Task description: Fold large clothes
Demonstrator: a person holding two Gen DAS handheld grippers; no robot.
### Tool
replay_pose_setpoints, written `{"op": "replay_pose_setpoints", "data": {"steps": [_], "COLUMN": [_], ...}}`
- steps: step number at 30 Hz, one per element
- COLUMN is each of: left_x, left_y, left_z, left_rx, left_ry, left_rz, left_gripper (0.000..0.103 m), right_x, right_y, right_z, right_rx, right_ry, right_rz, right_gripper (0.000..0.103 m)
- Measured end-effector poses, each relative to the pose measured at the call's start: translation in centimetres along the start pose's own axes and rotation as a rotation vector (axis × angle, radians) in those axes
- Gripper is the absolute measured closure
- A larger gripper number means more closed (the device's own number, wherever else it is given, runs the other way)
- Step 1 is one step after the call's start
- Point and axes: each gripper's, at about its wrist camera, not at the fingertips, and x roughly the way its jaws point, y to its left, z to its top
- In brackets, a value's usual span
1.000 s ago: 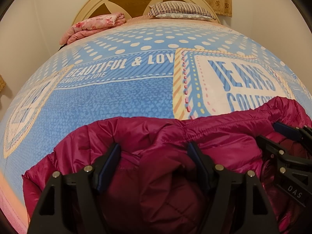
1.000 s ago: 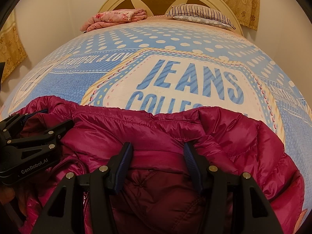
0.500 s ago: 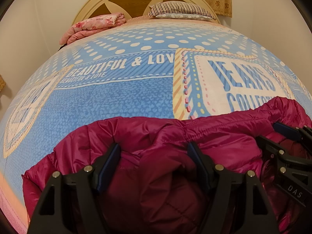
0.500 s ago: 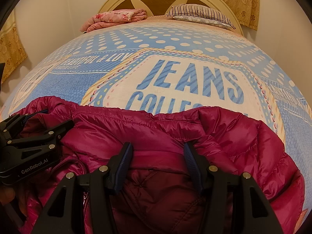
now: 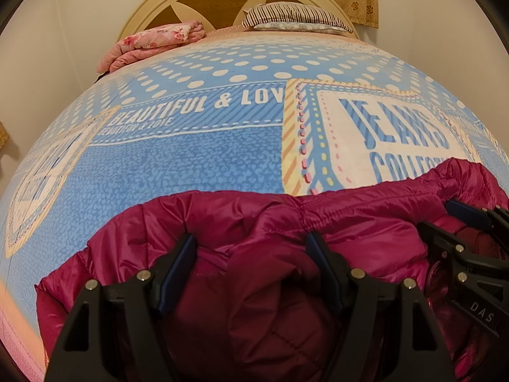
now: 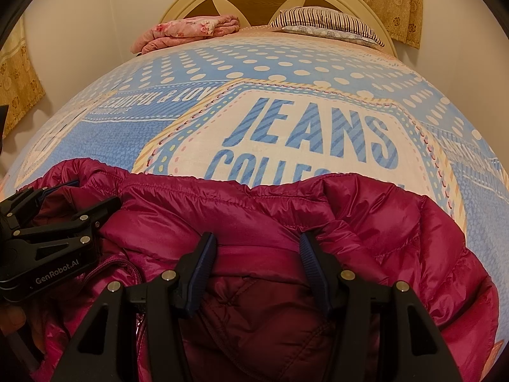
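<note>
Broadly, the blue bedspread (image 6: 133, 146) printed with JEANS fills both views, and the magenta puffer jacket (image 6: 397, 232) lies bunched across its near edge, from 3 to 9 o'clock. At 12 o'clock sit a striped pillow (image 6: 327, 20) and a folded pink blanket (image 6: 191, 30). Left gripper (image 5: 251, 248) has jacket fabric bulging between its spread jaws; whether the pads press it I cannot tell. Right gripper (image 6: 256, 248), at 6 o'clock, likewise straddles a fold at the collar edge, with its grip unclear
</note>
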Motion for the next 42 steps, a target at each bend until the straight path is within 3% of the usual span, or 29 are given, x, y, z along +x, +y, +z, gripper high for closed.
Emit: {"op": "replay_pose_setpoints", "data": {"steps": [4,7,11,13,15,18,20,22,25,29,31,36,42], "left_x": [0.1,0.1,-1.7,-4.9,-8.0,-13.0,-16.3,-20.1,-23.2,-24.4,-24.9,-25.5,-26.2], "left_y": [-0.1,-0.5,0.8,2.3,3.4,5.1,6.0,7.4,9.8,12.4,12.7,10.5,7.3], "left_z": [0.1,0.3,0.7,0.5,-0.3,-3.0,-5.6,-10.3,-17.1,-24.7,-27.6,-31.4,-32.7], "left_rx": [0.002,0.012,-0.008,-0.034,-0.046,-0.053,-0.047,-0.038,-0.026,-0.082,-0.104,-0.072,-0.042], "left_ry": [0.002,0.009,0.008,-0.050,-0.090,-0.123,-0.140,-0.156,-0.146,-0.057,-0.033,-0.011,-0.001], "left_rz": [0.004,0.039,-0.011,-0.068,-0.119,-0.168,-0.193,-0.232,-0.219,-0.224,-0.227,-0.224,-0.322], "left_gripper": [0.029,0.023,0.023,0.023,0.023,0.023,0.023,0.018,0.009,0.008,0.007,0.007,0.007], "right_x": [0.1,0.0,-1.6,-4.5,-7.4,-12.6,-15.7,-17.6,-21.4,-25.3,-27.5,-31.6,-33.0], "right_y": [0.0,0.4,-0.4,-1.9,-3.3,-5.8,-8.5,-10.1,-11.7,-12.4,-13.2,-13.0,-10.4], "right_z": [0.0,0.1,0.3,-0.2,-1.1,-3.5,-6.2,-9.2,-16.4,-24.8,-28.8,-34.6,-37.8], "right_rx": [0.002,-0.012,-0.037,0.014,0.029,0.010,0.074,0.133,0.180,0.233,0.325,0.439,0.417], "right_ry": [0.002,0.007,0.036,-0.002,-0.029,-0.107,-0.091,-0.047,0.014,0.065,0.064,0.000,-0.002], "right_rz": [0.002,-0.014,0.032,0.073,0.083,0.016,0.019,0.043,0.100,0.123,0.170,0.206,0.227], "right_gripper": [0.046,0.046,0.046,0.046,0.036,0.034,0.032,0.032,0.032,0.032,0.032,0.032,0.032]}}
